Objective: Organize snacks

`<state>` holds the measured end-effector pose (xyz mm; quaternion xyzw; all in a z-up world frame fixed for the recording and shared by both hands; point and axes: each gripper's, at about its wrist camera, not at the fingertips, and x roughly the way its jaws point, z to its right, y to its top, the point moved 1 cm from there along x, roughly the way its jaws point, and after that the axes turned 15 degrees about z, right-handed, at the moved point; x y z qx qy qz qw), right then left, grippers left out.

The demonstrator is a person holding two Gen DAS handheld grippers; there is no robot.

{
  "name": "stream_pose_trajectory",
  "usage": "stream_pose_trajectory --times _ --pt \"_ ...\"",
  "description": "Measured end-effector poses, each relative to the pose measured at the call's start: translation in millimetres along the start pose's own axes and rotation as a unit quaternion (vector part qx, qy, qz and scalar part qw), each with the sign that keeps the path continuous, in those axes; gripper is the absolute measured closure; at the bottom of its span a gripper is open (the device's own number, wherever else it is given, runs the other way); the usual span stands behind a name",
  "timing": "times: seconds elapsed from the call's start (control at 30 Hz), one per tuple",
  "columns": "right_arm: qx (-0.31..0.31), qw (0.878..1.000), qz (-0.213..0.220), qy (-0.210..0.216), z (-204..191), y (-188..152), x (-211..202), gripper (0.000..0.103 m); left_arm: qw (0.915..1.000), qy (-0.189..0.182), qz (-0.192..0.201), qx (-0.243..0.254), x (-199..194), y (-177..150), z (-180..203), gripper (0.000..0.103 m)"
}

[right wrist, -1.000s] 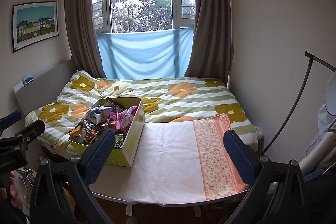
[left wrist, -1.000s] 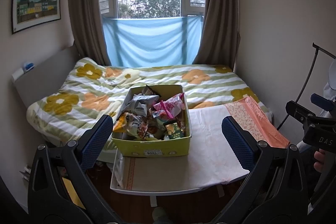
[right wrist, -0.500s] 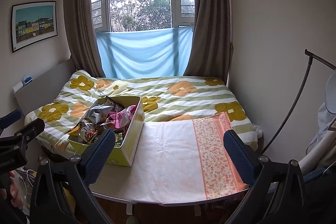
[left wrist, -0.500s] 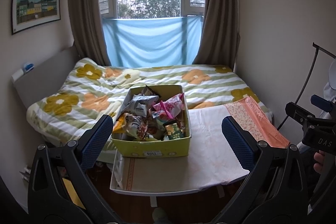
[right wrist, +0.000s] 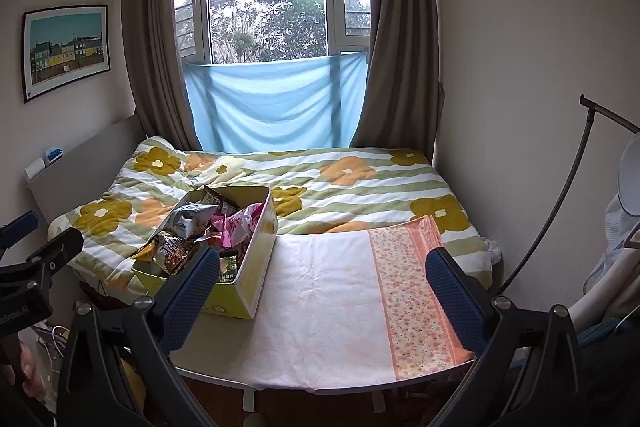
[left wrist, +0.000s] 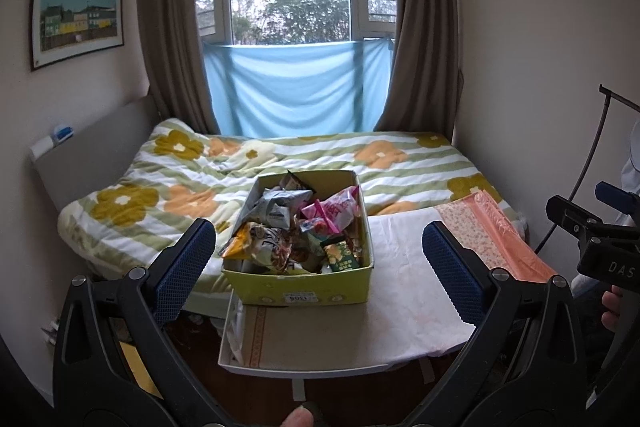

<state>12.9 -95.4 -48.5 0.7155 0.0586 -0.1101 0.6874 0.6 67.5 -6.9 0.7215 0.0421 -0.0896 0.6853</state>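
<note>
A yellow-green cardboard box (left wrist: 304, 295) stands on the left part of a small table (left wrist: 400, 315) covered with a white and pink cloth. It is heaped with snack bags (left wrist: 280, 215). The box also shows in the right wrist view (right wrist: 250, 283), with its snack bags (right wrist: 192, 227). My left gripper (left wrist: 320, 259) is open and empty, held back from the table in front of the box. My right gripper (right wrist: 322, 283) is open and empty, held over the table's near edge, right of the box. Each gripper shows at the edge of the other's view.
A bed with a flowered quilt (left wrist: 360, 163) lies behind the table, under a window with brown curtains. A headboard (left wrist: 92, 155) stands at the left. A black stand (right wrist: 560, 203) leans at the right. Wooden floor (left wrist: 200, 343) lies below the table.
Both views have shifted very slightly. Both grippers stay open and empty, and the box has not moved.
</note>
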Motion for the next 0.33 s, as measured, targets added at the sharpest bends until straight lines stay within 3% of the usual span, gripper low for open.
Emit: stream_pose_trajectory --times 0.33 --pt "0.000 1.000 -0.016 0.008 -4.2 1.7 0.5 0.001 0.9997 0.009 -0.003 -0.024 -7.8 -0.6 -4.8 0.000"
